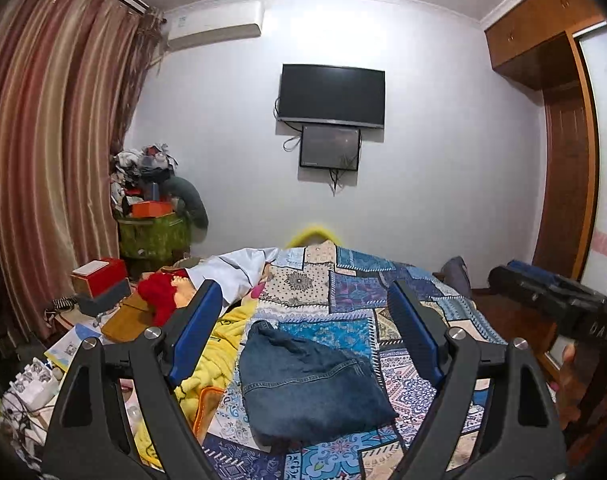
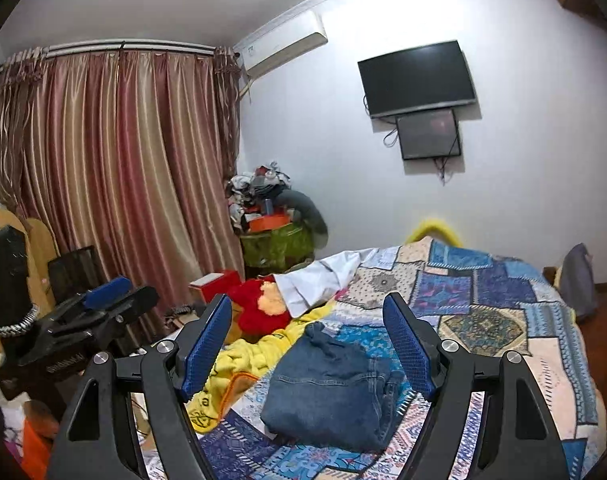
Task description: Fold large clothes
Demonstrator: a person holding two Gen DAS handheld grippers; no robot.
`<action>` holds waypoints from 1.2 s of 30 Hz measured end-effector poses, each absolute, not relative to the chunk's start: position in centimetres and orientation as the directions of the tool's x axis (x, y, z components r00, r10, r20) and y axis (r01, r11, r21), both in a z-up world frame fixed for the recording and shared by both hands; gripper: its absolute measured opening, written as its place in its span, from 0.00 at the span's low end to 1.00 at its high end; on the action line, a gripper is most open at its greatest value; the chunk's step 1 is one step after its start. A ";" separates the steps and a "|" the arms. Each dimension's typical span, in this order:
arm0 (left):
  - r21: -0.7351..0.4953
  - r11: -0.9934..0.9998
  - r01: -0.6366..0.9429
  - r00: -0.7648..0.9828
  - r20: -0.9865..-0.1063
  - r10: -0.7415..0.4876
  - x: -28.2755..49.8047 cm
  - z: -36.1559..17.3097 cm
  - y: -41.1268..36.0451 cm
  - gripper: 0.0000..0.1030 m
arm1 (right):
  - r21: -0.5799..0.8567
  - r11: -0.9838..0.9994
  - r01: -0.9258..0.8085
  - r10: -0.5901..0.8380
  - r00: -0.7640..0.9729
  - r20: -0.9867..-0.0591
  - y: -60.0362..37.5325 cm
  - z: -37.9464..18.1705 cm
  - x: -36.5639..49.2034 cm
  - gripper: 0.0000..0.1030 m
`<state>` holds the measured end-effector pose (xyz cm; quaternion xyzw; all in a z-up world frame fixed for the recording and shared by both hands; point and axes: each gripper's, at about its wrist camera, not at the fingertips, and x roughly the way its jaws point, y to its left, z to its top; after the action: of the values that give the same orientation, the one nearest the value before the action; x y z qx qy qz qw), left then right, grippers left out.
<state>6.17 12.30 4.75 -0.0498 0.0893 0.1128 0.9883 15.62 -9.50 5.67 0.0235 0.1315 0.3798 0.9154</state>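
A pair of blue jeans lies folded into a compact bundle on the patchwork bedspread, also in the right wrist view as jeans on the bedspread. My left gripper is raised above the bed, open, with nothing between its blue pads. My right gripper is likewise raised and open, empty. The jeans lie below both, untouched. In the left wrist view the right gripper shows at the right edge; in the right wrist view the left gripper shows at the left.
A yellow blanket, a red plush toy and a white cloth lie on the bed's left side. Boxes and clutter crowd the left bedside. A green bin piled with things stands by the curtain. A wardrobe stands at the right.
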 end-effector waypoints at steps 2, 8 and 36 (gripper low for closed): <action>-0.082 0.966 -0.247 0.956 -0.187 0.228 5.6 4.5 12.1 0.88 | 0.116 0.727 -0.677 0.683 0.694 -0.228 -9.5 5.4 14.6 0.75; -0.090 0.953 -0.289 0.942 -0.203 0.266 5.0 3.6 12.1 0.98 | 0.070 0.768 -0.637 0.633 0.738 -0.232 -9.5 4.5 12.8 0.98; -0.088 0.948 -0.307 0.929 -0.245 0.278 5.4 2.1 12.0 0.99 | 0.061 0.796 -0.602 0.594 0.759 -0.268 -9.7 3.5 13.0 1.00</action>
<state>5.42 12.04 2.09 -0.0626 0.1154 0.1492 0.9801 12.95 -9.73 3.54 -0.0142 0.1379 0.3189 0.9376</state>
